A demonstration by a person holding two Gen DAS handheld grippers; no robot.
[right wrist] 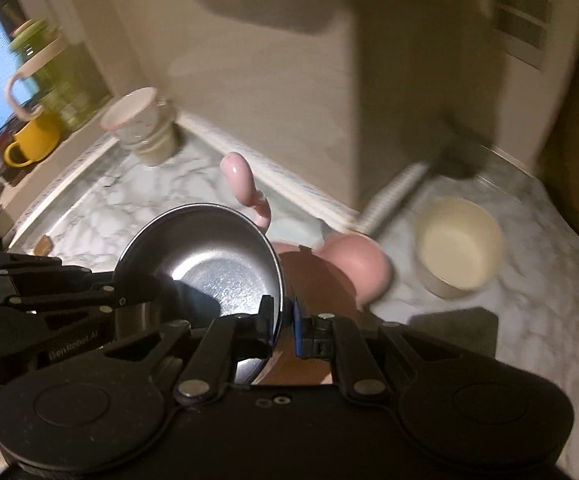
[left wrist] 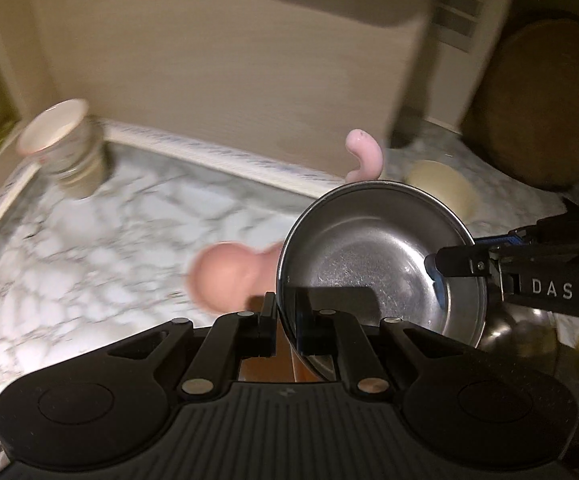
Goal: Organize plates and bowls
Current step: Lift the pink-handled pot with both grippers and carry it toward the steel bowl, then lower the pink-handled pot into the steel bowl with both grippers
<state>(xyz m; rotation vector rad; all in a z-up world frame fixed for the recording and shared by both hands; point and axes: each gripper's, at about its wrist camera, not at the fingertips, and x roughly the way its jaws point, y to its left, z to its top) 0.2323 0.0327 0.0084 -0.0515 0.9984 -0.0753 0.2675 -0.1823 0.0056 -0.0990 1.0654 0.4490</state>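
Observation:
A steel bowl [left wrist: 373, 256] is held tilted above the marble counter by both grippers. My left gripper [left wrist: 286, 312] is shut on its near rim. My right gripper [left wrist: 435, 280] comes in from the right and grips the opposite rim. In the right wrist view the steel bowl [right wrist: 217, 264] sits between the shut right gripper [right wrist: 285, 320] and the left gripper [right wrist: 161, 284] at the left. A cream bowl [right wrist: 459, 250] stands on the counter to the right. A pink flamingo-shaped dish [right wrist: 353, 268] lies under and behind the steel bowl. Both views are motion-blurred.
A stack of cups [right wrist: 145, 128] stands in the far left corner; it also shows in the left wrist view [left wrist: 65, 144]. A yellow mug [right wrist: 33, 140] and green jars sit on the window sill. A round wooden board [left wrist: 545, 108] leans at the right. A beige wall backs the counter.

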